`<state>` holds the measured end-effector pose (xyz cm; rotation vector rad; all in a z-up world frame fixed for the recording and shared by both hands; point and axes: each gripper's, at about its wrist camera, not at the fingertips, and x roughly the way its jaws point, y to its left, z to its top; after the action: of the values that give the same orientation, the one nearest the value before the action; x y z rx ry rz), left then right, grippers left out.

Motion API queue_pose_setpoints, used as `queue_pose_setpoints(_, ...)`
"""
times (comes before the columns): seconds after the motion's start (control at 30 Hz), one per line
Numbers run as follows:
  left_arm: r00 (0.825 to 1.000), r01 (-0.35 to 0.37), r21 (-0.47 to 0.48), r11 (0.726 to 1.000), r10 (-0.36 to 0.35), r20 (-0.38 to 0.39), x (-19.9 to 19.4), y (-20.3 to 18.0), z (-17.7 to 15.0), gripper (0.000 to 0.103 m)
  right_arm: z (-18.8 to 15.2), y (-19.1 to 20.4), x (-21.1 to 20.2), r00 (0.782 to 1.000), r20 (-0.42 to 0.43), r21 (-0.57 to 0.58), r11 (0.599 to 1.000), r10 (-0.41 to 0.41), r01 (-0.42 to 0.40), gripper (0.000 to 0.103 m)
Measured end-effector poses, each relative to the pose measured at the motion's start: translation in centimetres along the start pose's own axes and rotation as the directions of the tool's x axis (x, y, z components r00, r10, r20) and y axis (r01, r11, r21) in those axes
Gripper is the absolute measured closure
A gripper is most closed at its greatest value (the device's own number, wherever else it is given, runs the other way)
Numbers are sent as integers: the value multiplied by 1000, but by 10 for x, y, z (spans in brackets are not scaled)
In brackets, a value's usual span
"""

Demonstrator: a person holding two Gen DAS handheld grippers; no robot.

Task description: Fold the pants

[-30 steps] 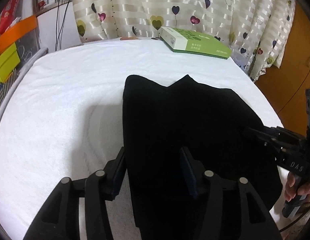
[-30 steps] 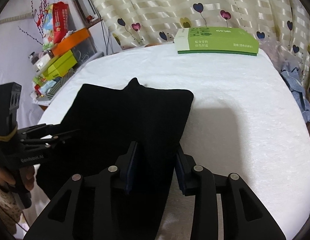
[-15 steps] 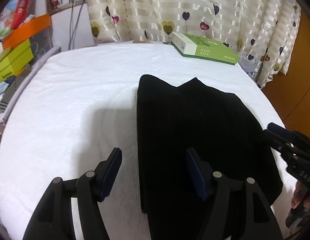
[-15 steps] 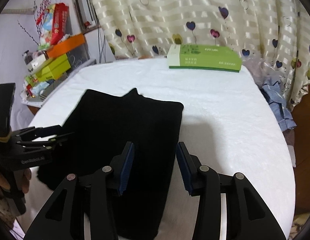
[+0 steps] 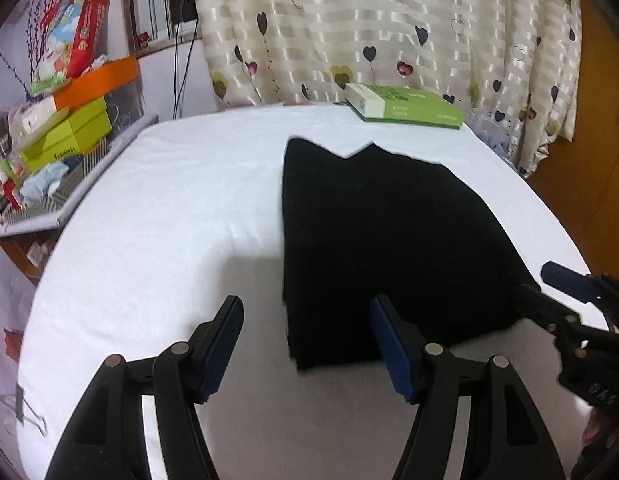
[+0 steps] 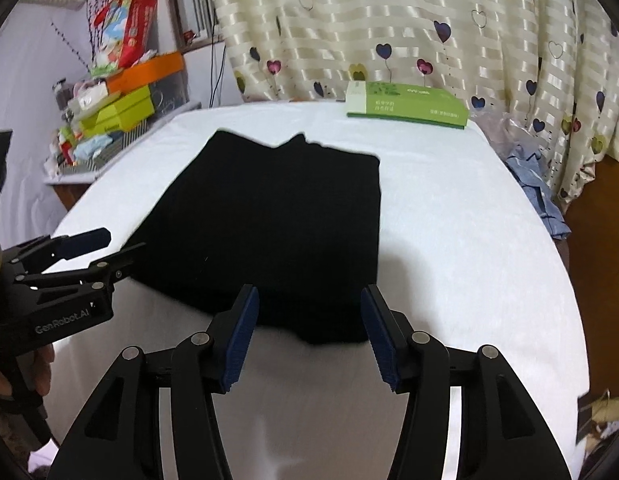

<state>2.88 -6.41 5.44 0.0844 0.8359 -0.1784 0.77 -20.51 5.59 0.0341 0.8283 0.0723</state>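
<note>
Both grippers had drawn back from the folded black pants since a second before, when each straddled a near edge of the cloth. The left gripper stood wide with nothing between its pads; the right gripper had just been opening and was likewise empty, clear of the fabric. The pants lay flat on the white table, toward its near side — a green box sat at the far edge. The pants' folds were lost in blackness — layers could not be told.

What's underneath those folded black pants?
The folded black pants lie flat on a white towel-like cover. Whatever is beneath that cover is hidden.
</note>
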Motion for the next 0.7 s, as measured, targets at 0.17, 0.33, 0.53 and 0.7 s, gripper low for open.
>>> queue_pose_setpoints(0.17,1000,-17,11,1000,17,5,-4,-5,-17,35,-10,5,0,999,-21,2,999,-37,37,48)
queue_pose_setpoints(0.33,999,-15,-21,1000,14,-52,6,-4,-33,35,-22,8,1,999,-30,17,999,-41,42,48)
queue_pose_setpoints(0.53,997,-12,-6,1000,11,-71,13,-10,-43,35,-31,13,13,996,-71,1,998,-56,56,48)
queue_pose_setpoints(0.7,999,-14,-4,1000,13,-52,16,-10,-46,34,-32,19,19,994,-72,-34,996,-82,80,48)
